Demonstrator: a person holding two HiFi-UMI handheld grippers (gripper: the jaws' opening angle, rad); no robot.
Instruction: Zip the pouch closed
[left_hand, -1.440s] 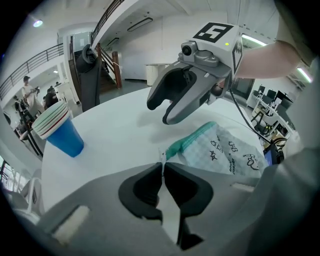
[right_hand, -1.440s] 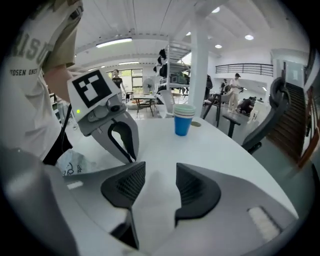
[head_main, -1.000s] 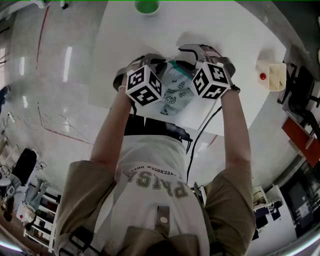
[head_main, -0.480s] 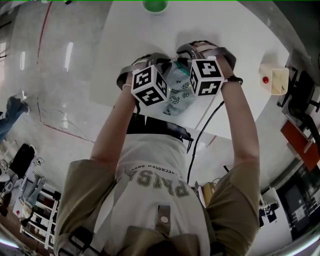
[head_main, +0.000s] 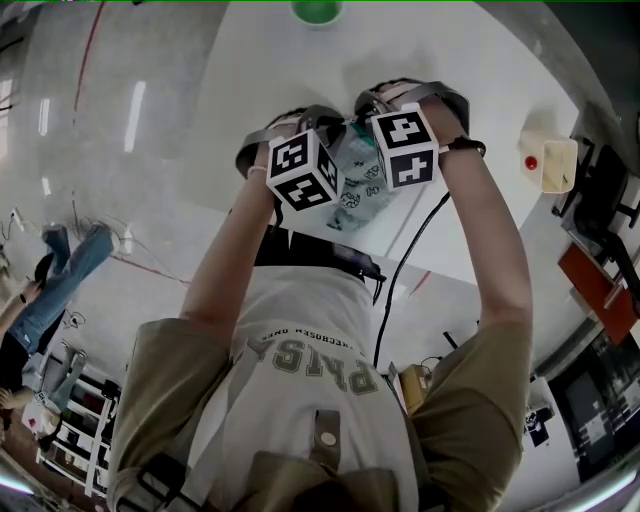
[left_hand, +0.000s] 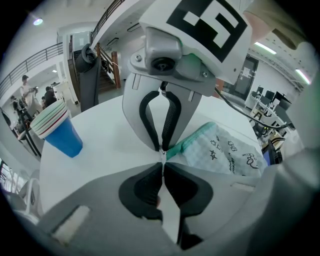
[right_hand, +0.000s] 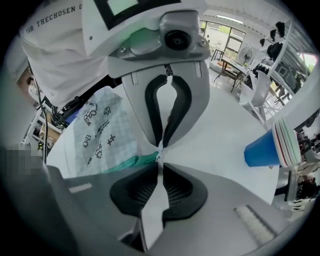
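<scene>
The pouch is white quilted fabric with dark doodles and a teal zipper band. It hangs over the white table's near edge, between the two marker cubes. Both grippers meet tip to tip at one end of the zipper. My left gripper is shut on the pouch's end beside the band. Opposite it, my right gripper is closing, its pads almost together on a small pale piece at the zipper's end, probably the pull. In the head view the cubes hide the fingertips.
On the round white table a green cup sits at the far edge. A cream box with a red button lies at the right. A stack of blue cups stands nearby. A cable drops off the near edge.
The right gripper's cube has rolled and drawn in toward the left cube. The left gripper has stayed put on the pouch. A person has walked into view on the floor at the left.
</scene>
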